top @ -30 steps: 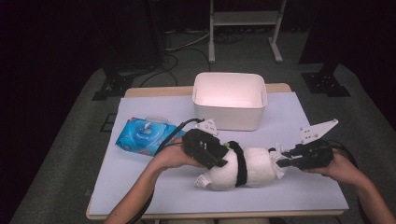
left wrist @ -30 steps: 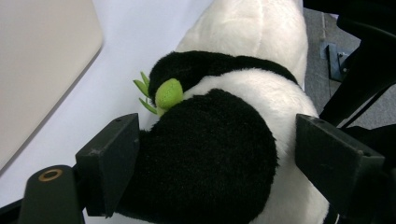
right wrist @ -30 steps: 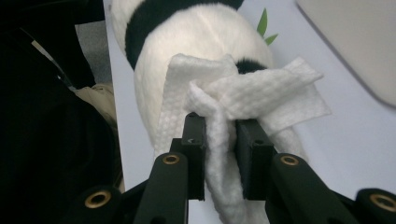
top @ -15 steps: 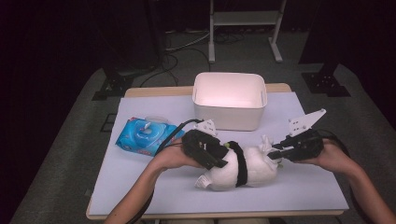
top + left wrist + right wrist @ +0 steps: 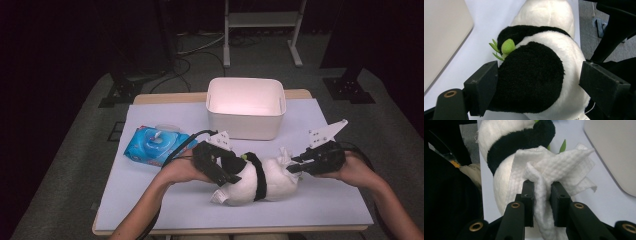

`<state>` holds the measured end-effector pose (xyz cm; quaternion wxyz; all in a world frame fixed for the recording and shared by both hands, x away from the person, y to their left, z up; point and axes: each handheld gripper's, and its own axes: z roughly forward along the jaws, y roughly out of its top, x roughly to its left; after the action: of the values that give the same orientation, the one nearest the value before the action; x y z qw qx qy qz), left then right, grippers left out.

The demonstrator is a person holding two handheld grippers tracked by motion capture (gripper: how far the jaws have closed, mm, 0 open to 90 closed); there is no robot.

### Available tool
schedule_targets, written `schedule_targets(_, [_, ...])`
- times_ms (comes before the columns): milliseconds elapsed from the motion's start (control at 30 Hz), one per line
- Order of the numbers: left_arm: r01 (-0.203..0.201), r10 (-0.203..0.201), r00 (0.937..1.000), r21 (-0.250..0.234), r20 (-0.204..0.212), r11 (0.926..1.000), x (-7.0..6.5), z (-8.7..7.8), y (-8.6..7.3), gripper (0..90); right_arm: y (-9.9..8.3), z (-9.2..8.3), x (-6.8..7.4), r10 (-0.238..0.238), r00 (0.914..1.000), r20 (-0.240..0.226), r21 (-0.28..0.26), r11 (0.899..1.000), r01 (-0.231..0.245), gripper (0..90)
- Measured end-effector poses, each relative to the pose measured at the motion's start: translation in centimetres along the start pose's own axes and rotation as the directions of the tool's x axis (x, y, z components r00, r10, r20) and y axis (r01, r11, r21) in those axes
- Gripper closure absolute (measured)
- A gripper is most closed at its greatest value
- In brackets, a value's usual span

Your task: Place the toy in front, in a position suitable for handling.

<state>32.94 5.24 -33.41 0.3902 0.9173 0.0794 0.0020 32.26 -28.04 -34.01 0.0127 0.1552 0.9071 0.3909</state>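
Plush panda [image 5: 260,182] lies on its side in the near middle of the white-covered table [image 5: 165,195], black band around its body and a small green leaf sprig [image 5: 505,47] at its neck. The left gripper [image 5: 220,165] comes in from the left and straddles the toy's black-furred end: in the left gripper view its jaws stand wide, one pad against the dark fur on one side, the other just beside the white fur on the far side, and I cannot tell whether that one presses. The right gripper [image 5: 295,165] reaches in from the right and holds a white wipe [image 5: 549,170]; in the right gripper view its jaws are clamped together on a bunched fold of the wipe, whose loose part spreads against the panda's white body. Behind the toy, toward the far edge of the table, stands a white tub [image 5: 246,107], well apart from both grippers. A blue pack of wipes [image 5: 155,145] lies flat on the table to the left, near the left hand's cable [image 5: 187,140].
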Motion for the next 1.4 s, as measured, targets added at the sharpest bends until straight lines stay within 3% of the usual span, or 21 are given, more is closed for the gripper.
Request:
schedule_targets(67, [-0.026, 0.026, 0.9995, 0.011, -0.018, 0.9996, -0.1, 0.2, 0.0, 15.0, 0.0, 0.0, 0.0, 0.0, 1.0, 0.0, 0.001, 1.0, 0.0, 74.4])
schedule_targets(233, [-0.043, 0.043, 0.9985, 0.011, -0.033, 0.999, 0.6, 0.6, 0.2, 16.1, -0.3, 0.0, 0.3, 0.005, 1.0, -0.001, 0.027, 1.0, -0.005, 74.6])
schedule_targets(633, [-0.051, 0.054, 0.9973, 0.05, -0.05, 0.9974, 2.0, 0.8, 1.8, 16.0, -1.3, 0.0, 0.5, 0.044, 0.999, -0.008, 0.025, 0.999, -0.044, 74.8])
schedule_targets(767, [-0.03, 0.032, 0.9989, 0.044, -0.036, 0.9986, 2.1, 1.0, 1.6, 16.0, -1.6, -0.1, 0.7, 0.043, 0.999, -0.012, 0.02, 0.999, -0.043, 74.8])
schedule_targets(967, [-0.023, 0.024, 0.9994, 0.038, -0.024, 0.999, 2.1, 1.2, 1.2, 16.1, -0.1, -0.4, 1.1, -0.032, 0.999, 0.031, 0.062, 0.998, 0.03, 74.6])
schedule_targets(1200, [-0.028, 0.028, 0.9994, 0.032, -0.018, 0.9991, 1.9, 1.5, 1.3, 16.1, 3.5, 1.2, 1.4, -0.112, 0.9937, 0.008, 0.115, 0.987, 0.11, 74.4])
schedule_targets(1400, [-0.029, 0.029, 0.9995, 0.024, -0.013, 0.9993, 2.0, 1.6, 1.3, 16.0, 4.8, 2.4, 1.4, -0.137, 0.9906, -0.005, 0.14, 0.981, 0.136, 74.0])
